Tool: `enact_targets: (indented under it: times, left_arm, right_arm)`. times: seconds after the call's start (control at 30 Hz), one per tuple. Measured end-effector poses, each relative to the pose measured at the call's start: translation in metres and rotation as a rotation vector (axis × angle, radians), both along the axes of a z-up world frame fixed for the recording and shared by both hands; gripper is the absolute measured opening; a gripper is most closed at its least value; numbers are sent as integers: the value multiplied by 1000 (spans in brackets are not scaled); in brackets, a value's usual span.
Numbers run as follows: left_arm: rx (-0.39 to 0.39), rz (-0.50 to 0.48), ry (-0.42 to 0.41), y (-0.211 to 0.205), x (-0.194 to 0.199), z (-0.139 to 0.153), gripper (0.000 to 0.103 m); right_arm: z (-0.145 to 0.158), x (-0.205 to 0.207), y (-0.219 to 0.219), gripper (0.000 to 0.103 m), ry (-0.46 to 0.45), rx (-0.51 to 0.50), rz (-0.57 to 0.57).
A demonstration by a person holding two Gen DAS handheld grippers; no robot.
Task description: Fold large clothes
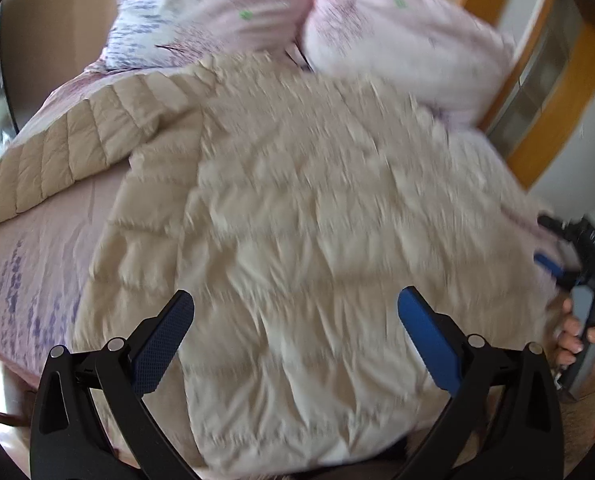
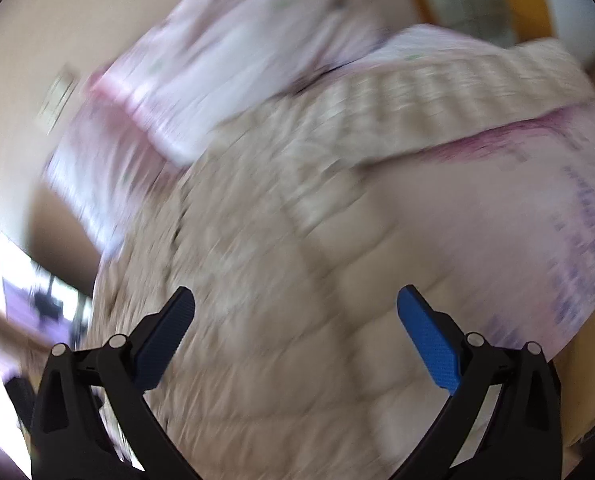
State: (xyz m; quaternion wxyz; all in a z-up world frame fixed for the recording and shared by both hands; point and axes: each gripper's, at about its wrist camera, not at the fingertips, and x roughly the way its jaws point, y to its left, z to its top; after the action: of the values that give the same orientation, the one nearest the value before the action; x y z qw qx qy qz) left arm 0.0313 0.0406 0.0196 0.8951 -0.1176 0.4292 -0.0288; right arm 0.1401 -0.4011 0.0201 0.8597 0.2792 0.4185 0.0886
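Your left gripper (image 1: 295, 312) hangs over the beige quilted jacket (image 1: 297, 208) with its blue-padded jaws spread wide and nothing between them, and your right gripper (image 2: 295, 314) does the same on its side, jaws equally wide apart and empty above the jacket's body. The jacket lies spread flat on the bed sheet (image 1: 25, 272), pink with purple print, one sleeve (image 1: 57, 152) stretched out to the jacket's left and two pillows (image 1: 225, 12) just beyond its collar end. At the jacket's right edge your hand (image 1: 577, 336) grips the other tool's handle.
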Motion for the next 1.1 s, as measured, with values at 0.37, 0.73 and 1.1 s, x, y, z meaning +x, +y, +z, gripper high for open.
enact_targets:
  times: [0.37,0.73,1.1]
  left_arm:
    - [134,3,-8,19,61,8,102]
    - [137,-118,-24,8,103,7,102]
    - [11,-134,-26,7,124,12,102]
  right_arm:
    - [-46,69,-170,68,150,163,-528]
    - [-71,98,-225,46,143,207,-751]
    - [-70,127,-213,18,166,127,-747]
